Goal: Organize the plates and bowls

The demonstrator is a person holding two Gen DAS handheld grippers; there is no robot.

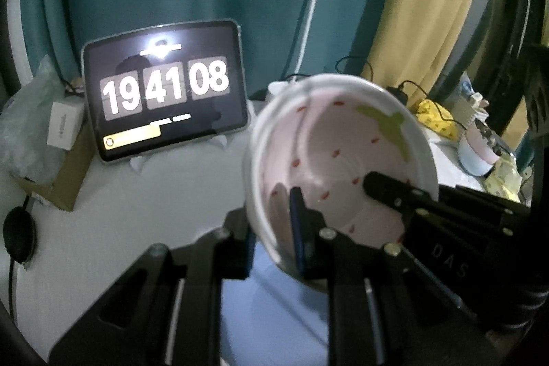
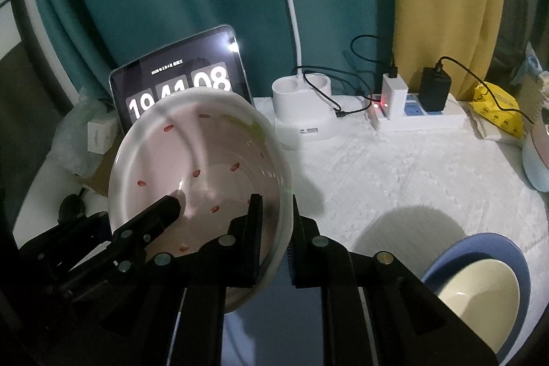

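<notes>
While the pink bowl (image 1: pixel 343 160) is carried tilted above the white table (image 2: pixel 394 180), both grips should be kept firm and level so its rim is not twisted. Its left rim is clamped by the left gripper (image 1: pixel 274 249), its right rim by the right gripper (image 2: pixel 276 246). A cream bowl (image 2: pixel 480 294) is seen at lower right.

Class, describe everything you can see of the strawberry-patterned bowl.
The strawberry-patterned bowl looks like glazed ceramic: pale pink inside with small red seed marks, a green leaf shape near the top and a white rim. It is lifted and tilted, opening toward the cameras. The left claw and right claw each pinch its rim on opposite sides.
</notes>
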